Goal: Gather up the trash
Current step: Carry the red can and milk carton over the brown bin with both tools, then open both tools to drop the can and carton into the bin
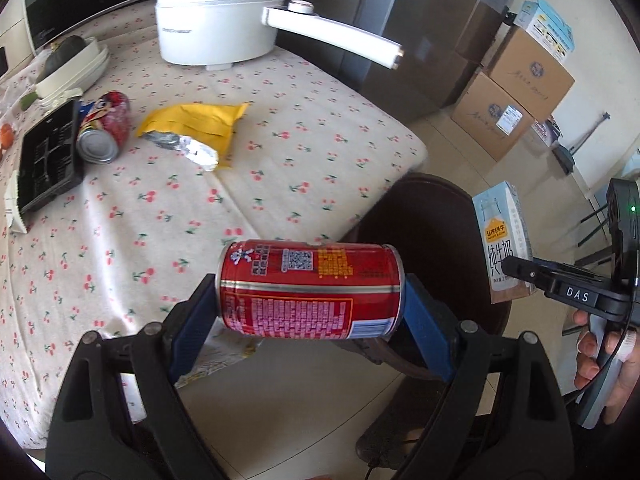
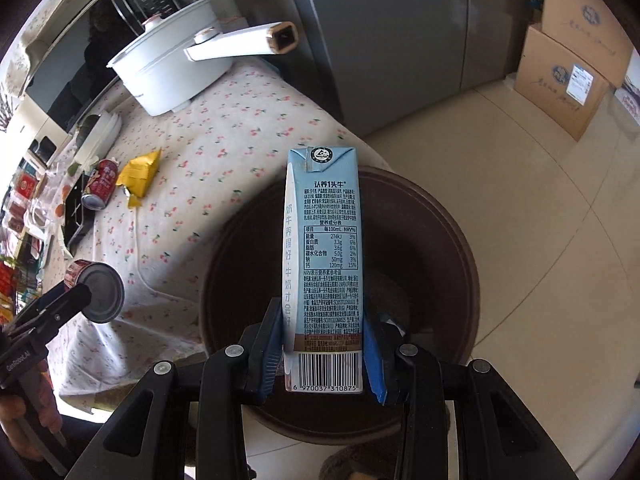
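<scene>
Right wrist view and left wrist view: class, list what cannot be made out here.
- Brown bin contents, right wrist view: milk carton blocks the inside.
- Red can ends, left wrist view: blue pads cover them.
- Shelf goods, right wrist view: too small, at the frame's edge.

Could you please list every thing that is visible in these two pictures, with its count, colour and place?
held can: 1, red, lengthwise between the left gripper's pads
milk carton: 1, light blue, upright in the right gripper
bin: 1, dark brown, on the floor beside the table, below the carton
table: 1, white cloth with cherry print
lying can: 1, red, on its side on the table
wrapper: 1, yellow with foil inside, beside the lying can
pot: 1, white, long handle, far end of the table
black tray: 1, left of the lying can
cardboard boxes: several, brown, stacked on the floor
left gripper: black, blue pads
right gripper: black, blue pads
</scene>
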### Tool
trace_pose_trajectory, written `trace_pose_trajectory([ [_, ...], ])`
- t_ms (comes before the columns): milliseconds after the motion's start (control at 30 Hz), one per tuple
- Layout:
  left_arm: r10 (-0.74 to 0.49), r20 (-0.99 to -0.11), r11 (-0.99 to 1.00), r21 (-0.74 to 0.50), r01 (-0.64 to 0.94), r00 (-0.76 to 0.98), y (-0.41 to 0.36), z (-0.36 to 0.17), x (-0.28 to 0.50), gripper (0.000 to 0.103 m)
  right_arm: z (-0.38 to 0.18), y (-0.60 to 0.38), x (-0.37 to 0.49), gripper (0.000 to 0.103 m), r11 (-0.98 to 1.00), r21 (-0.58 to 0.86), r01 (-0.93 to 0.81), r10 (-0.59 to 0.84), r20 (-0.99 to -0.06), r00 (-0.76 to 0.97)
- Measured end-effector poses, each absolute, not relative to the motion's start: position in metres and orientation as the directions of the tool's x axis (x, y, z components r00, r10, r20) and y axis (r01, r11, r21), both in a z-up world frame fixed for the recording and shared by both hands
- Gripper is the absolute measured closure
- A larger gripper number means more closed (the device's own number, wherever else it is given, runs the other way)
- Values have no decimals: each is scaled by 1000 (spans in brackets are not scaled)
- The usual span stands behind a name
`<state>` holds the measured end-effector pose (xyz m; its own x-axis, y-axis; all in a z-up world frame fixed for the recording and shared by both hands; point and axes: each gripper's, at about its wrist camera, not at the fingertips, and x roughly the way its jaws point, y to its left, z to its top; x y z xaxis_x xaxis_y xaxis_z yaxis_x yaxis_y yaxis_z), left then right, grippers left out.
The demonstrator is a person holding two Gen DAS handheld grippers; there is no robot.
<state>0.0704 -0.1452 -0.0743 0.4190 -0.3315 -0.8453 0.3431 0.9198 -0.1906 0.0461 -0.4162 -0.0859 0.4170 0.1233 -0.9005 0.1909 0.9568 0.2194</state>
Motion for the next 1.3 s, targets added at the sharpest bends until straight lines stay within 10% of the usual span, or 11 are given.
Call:
trace_pose_trajectory([
  [1067,-309,-814,915,-113,388,491,-195,-86,43,7,-96,-445,33,64,949,184,256,75,-921,383],
  [1167,-290,-818,925,-107,364,497,-181,-86,42,7,-96,-443,37,31,946,160,282,49,-931,362],
  [1300,-265,-818,944,-112,311,510,-155,-82,38,7,-87,-432,43,27,943,189,273,76,-924,376],
])
